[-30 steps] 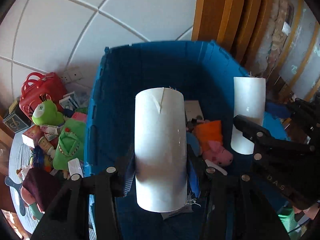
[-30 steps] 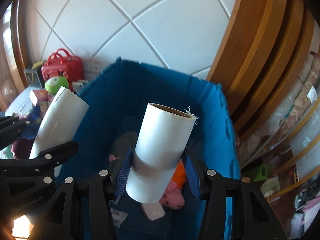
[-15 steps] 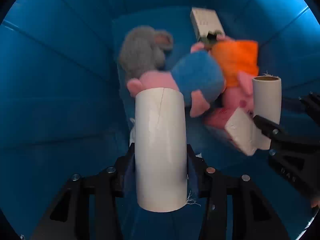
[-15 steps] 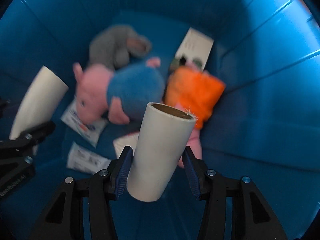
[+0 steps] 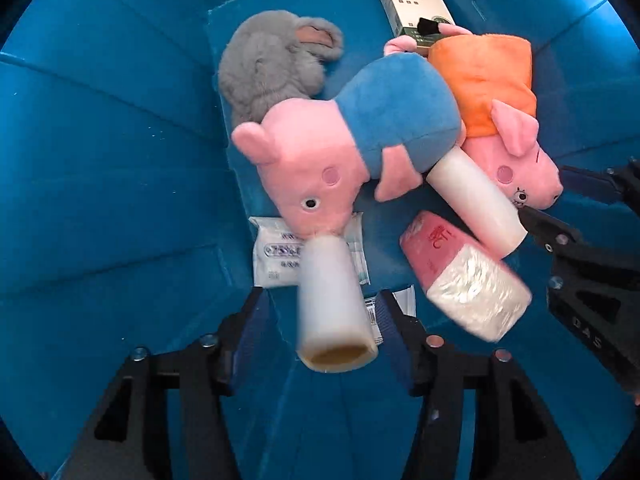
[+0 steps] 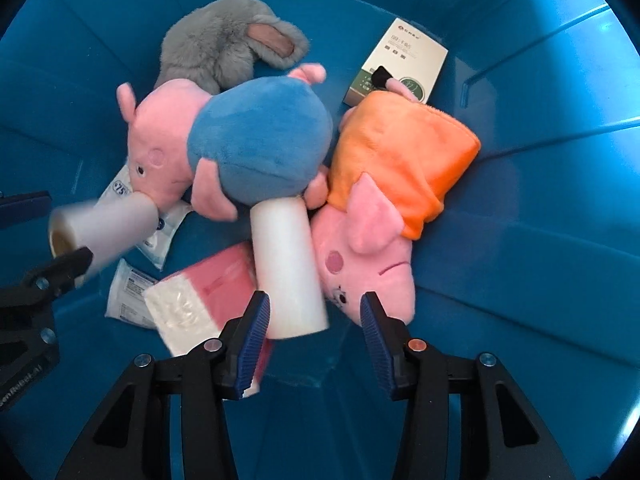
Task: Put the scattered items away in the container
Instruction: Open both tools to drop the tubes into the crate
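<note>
Both grippers reach down inside the blue bin point(image 5: 100, 168) point(image 6: 540, 220). My left gripper point(image 5: 320, 340) is open; a white cardboard roll point(image 5: 332, 304), blurred, is loose between its jaws, its far end against the blue-shirted pig plush point(image 5: 348, 148). My right gripper point(image 6: 316, 328) is open; a second white roll point(image 6: 288, 264) lies free ahead of it, between the blue-shirted pig point(image 6: 240, 148) and the orange-dressed pig plush point(image 6: 380, 208). This roll also shows in the left wrist view point(image 5: 476, 204).
On the bin floor lie a grey rabbit plush point(image 5: 272, 64), a white and green box point(image 5: 416, 4), a pink tissue pack point(image 5: 460, 276) and flat white wipe packets point(image 6: 132, 292). The bin walls close in all round.
Both grippers went down into the bin and opened. Both rolls came out of the jaws and now lie or drop loose among the plush toys.
</note>
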A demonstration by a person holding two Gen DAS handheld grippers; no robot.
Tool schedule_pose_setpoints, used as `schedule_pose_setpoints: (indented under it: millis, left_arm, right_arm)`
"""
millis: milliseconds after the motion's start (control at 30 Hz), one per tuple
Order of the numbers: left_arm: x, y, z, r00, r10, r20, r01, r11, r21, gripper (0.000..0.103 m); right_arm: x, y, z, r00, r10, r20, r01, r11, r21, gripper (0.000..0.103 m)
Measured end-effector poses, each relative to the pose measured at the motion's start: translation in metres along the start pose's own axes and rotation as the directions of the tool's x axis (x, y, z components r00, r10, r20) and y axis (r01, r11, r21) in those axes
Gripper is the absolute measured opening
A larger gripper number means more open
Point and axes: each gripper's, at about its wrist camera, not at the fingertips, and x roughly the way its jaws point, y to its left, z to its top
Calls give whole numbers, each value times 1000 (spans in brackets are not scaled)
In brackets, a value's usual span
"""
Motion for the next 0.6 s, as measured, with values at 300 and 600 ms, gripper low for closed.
schedule_pose_setpoints:
  millis: [300,600]
  left_arm:
    - [-43,6,-8,994,-22,103,25,999,-26,55]
    - [-111,18,-61,945,-50,324,62,998,-26,55]
  right_arm:
    - [-49,5,-18,995,14,104,-16,1000,23,79]
    - [-100,14,-53,973,-17,232,10,999,31,102]
